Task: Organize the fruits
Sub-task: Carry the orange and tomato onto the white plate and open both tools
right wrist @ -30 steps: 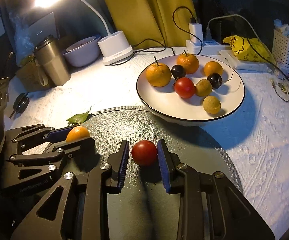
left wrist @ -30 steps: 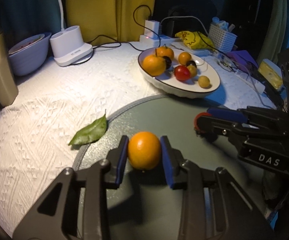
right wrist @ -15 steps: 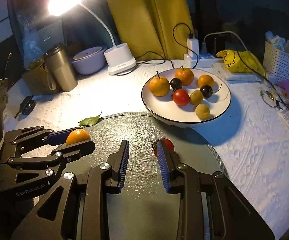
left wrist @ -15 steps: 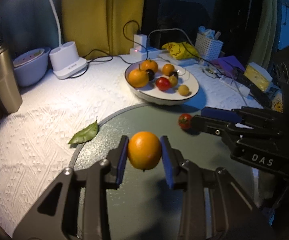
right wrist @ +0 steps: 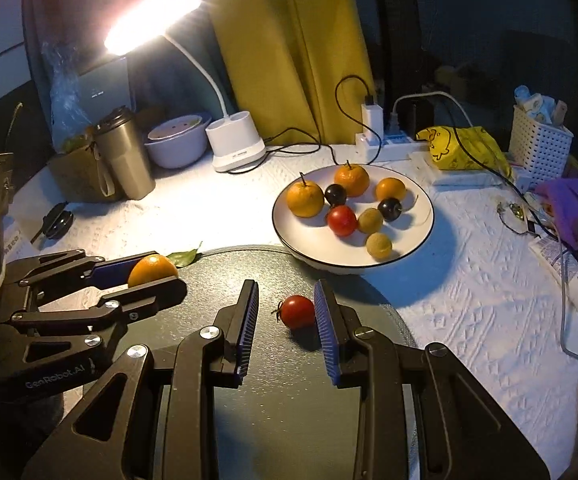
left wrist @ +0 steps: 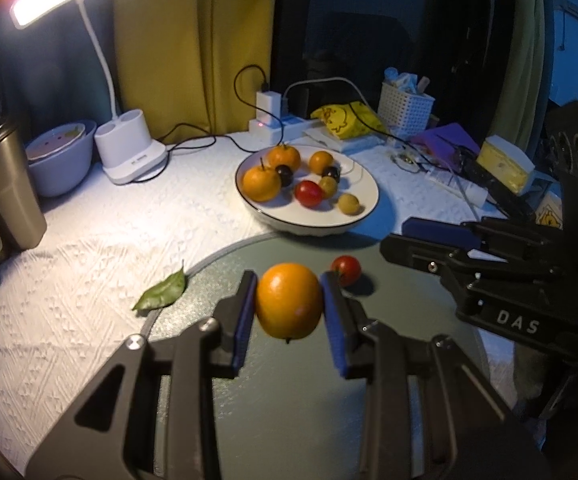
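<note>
My left gripper [left wrist: 289, 304] is shut on an orange [left wrist: 289, 300] and holds it above the dark round mat [left wrist: 297, 408]. The orange also shows in the right wrist view [right wrist: 152, 270]. My right gripper [right wrist: 287, 308] is open; a small red tomato [right wrist: 297, 312] lies on the mat [right wrist: 289, 420] between its fingers, close to the right one. The tomato also shows in the left wrist view [left wrist: 345, 270]. A white plate [right wrist: 417, 236] behind the mat holds several fruits: oranges, a red tomato, dark and yellow-green ones.
A green leaf [left wrist: 161, 292] lies at the mat's left edge. At the back stand a steel tumbler [right wrist: 125, 158], a bowl [right wrist: 177, 144], a lit desk lamp [right wrist: 235, 148], a power strip with cables [right wrist: 385, 146], a yellow bag [right wrist: 465, 148] and a white basket [right wrist: 539, 142].
My left gripper has lifted the orange higher off the mat. My right gripper has opened, let go of the tomato and risen; the tomato now lies on the mat.
</note>
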`<action>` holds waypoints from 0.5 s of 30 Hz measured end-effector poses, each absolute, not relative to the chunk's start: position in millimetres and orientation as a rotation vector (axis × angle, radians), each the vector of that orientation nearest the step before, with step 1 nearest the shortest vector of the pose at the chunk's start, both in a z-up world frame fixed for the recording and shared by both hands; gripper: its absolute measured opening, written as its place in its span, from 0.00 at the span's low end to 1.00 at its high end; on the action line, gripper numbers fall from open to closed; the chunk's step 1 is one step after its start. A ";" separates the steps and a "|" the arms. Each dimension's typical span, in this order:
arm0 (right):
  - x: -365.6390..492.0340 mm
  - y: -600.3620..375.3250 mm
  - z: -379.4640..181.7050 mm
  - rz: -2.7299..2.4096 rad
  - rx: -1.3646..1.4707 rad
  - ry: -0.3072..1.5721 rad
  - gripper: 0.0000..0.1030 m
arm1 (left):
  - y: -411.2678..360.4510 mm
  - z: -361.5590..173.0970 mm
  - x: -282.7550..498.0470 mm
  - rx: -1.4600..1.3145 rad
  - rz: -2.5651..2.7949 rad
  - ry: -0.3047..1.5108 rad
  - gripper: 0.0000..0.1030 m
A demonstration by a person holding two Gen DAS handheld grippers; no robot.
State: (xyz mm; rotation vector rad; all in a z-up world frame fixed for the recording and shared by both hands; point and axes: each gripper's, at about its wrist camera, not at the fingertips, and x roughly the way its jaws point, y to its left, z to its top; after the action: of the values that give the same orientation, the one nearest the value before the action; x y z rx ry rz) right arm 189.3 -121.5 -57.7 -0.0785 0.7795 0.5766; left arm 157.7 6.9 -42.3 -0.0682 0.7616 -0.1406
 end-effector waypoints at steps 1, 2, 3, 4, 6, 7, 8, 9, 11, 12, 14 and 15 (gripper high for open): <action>190.7 -122.2 -59.8 0.575 -0.076 0.785 0.30 | 6.8 -43.4 158.2 -0.069 -0.140 0.764 0.32; 191.9 -123.0 -61.2 0.575 -0.074 0.790 0.30 | 7.5 -45.0 159.2 -0.071 -0.139 0.769 0.32; 193.1 -122.8 -63.1 0.575 -0.072 0.795 0.30 | 7.7 -46.5 160.1 -0.073 -0.137 0.773 0.32; 194.3 -122.7 -65.3 0.573 -0.072 0.800 0.30 | 8.3 -47.5 161.1 -0.075 -0.136 0.776 0.32; 196.9 -121.5 -70.0 0.573 -0.073 0.812 0.30 | 9.3 -49.1 162.4 -0.076 -0.134 0.781 0.32; 198.3 -120.6 -72.1 0.574 -0.073 0.817 0.30 | 10.3 -50.1 163.8 -0.077 -0.132 0.784 0.32; 200.0 -119.6 -74.5 0.574 -0.074 0.822 0.30 | 11.0 -51.4 165.5 -0.078 -0.131 0.787 0.32; 201.8 -118.3 -77.3 0.572 -0.073 0.829 0.30 | 11.8 -52.6 166.7 -0.080 -0.129 0.789 0.32; 205.6 -116.0 -82.0 0.569 -0.076 0.840 0.30 | 14.0 -55.1 168.2 -0.085 -0.126 0.795 0.32; 207.8 -114.3 -85.0 0.568 -0.078 0.847 0.30 | 15.5 -56.8 169.1 -0.087 -0.124 0.799 0.32; 211.6 -111.0 -90.2 0.566 -0.082 0.859 0.30 | 17.7 -59.6 171.1 -0.091 -0.121 0.806 0.32; 212.9 -109.8 -92.0 0.564 -0.084 0.863 0.30 | 18.8 -60.8 172.1 -0.093 -0.119 0.809 0.32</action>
State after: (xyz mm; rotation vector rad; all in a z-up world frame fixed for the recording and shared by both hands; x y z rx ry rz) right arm 212.9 -109.8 -92.0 -0.0842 0.8626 0.5640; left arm 172.1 18.8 -60.8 -0.0929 0.8088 -0.1191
